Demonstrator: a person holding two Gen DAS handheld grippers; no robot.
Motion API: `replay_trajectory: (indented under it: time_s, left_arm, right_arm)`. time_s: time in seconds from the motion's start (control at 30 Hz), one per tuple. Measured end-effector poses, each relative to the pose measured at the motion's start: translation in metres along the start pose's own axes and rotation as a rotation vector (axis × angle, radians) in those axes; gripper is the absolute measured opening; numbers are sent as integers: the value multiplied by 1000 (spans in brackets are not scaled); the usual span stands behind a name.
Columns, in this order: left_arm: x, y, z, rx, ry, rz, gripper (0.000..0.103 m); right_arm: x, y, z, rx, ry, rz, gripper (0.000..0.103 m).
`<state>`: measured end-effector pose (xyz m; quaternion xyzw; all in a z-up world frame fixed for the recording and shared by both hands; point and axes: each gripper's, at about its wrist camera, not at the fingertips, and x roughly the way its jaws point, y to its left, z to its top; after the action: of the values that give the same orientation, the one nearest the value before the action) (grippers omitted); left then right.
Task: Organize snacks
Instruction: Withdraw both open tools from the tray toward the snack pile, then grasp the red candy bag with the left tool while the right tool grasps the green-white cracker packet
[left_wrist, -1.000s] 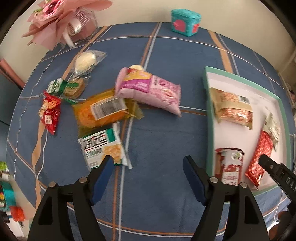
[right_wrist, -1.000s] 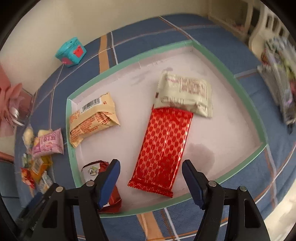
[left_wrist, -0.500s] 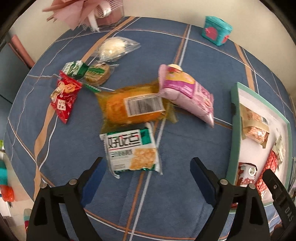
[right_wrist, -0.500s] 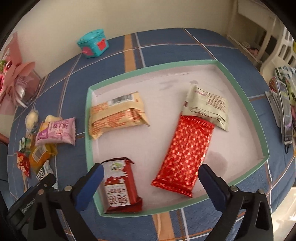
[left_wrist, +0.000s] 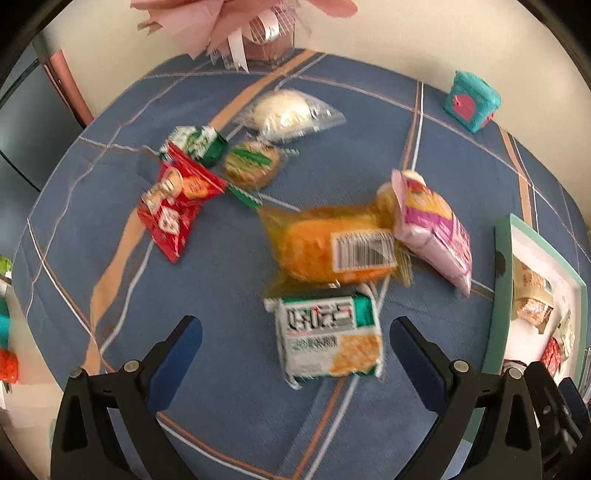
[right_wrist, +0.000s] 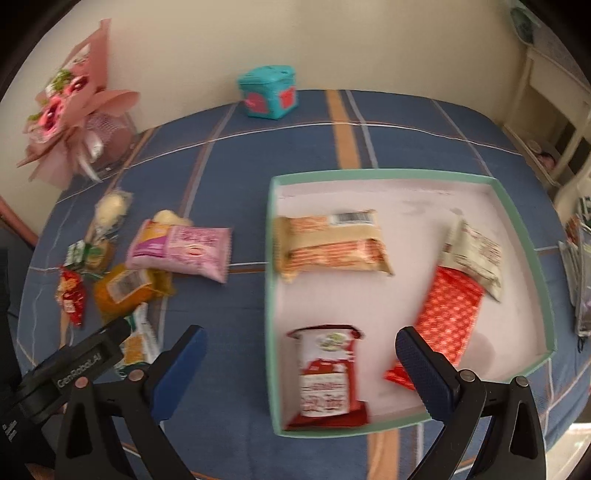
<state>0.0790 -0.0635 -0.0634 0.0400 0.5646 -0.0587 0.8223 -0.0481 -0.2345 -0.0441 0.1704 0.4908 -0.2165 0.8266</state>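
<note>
four packets already in green-rimmed tray (right_wrist: 524, 229); seven loose on blue plaid cloth (left_wrist: 221, 288). left gripper (left_wrist: 295, 343) just opened wide, empty, over green-white cracker pack (left_wrist: 328, 336). right gripper (right_wrist: 301, 354) likewise spread, empty. risk: orange bun pack (left_wrist: 332, 247) touching cracker pack, likely dragged along; slick film may slip.

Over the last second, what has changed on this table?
Both grippers' jaws have just been opening, nothing between them. The left gripper swung away from the tray over the loose snacks; the green-and-white pack now lies ahead of it. The right gripper pulled back from the red bar. Snacks and tray stayed put.
</note>
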Motion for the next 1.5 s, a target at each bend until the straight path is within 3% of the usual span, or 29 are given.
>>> replay_trajectory:
  time_s: [0.23, 0.37, 0.83, 0.97, 1.23, 1.5]
  left_arm:
    - [0, 47, 22, -20, -34, -41, 101]
    - [0, 61, 27, -21, -41, 2, 101]
    - [32, 95, 23, -80, 62, -6, 101]
    - [33, 107, 27, -90, 59, -11, 101]
    - [44, 116, 46, -48, 39, 0, 101]
    - [47, 112, 70, 31, -30, -6, 100]
  right_arm:
    - [10, 34, 0, -55, -1, 50, 103]
    - [17, 55, -3, -88, 12, 79, 103]
    - [49, 126, -28, -249, 90, 129, 103]
    - [61, 141, -35, -284, 120, 129, 103]
    - [77, 154, -51, -303, 157, 118, 103]
    - [92, 154, -41, -291, 155, 91, 103]
